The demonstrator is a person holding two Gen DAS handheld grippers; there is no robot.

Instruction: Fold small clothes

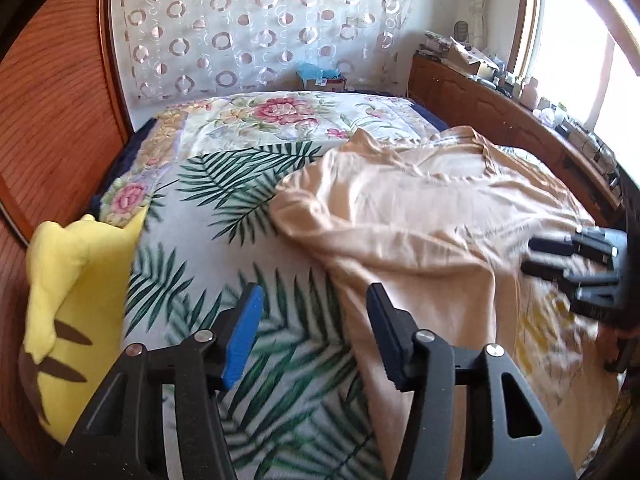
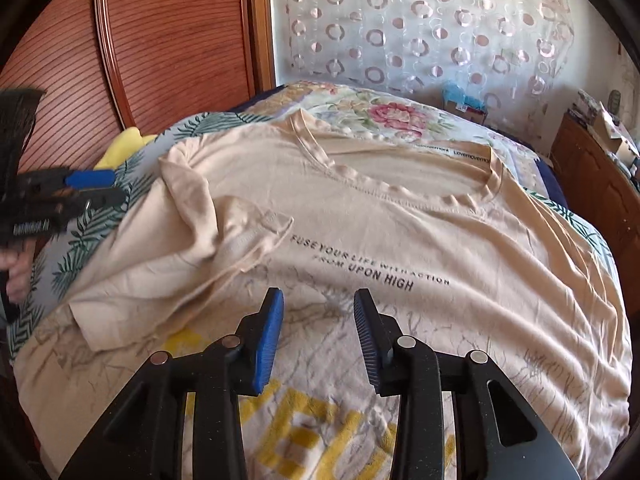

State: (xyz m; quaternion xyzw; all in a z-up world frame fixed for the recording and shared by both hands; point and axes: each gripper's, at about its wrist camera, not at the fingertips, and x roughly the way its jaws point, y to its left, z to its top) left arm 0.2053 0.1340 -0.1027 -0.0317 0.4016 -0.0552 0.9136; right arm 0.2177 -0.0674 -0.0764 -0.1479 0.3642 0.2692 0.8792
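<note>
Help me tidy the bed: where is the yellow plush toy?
In the left wrist view, the yellow plush toy sits at the bed's left edge, beside the leaf-print blanket and the wooden headboard.

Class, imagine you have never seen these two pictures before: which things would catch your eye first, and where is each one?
First comes the beige T-shirt spread across the bed, one sleeve folded in over its chest beside the black lettering. Next, the yellow plush toy at the bed's left edge, on the palm-leaf bedspread. Low in each view an open blue-padded tool, the left tool and the right tool, hovers empty.
</note>
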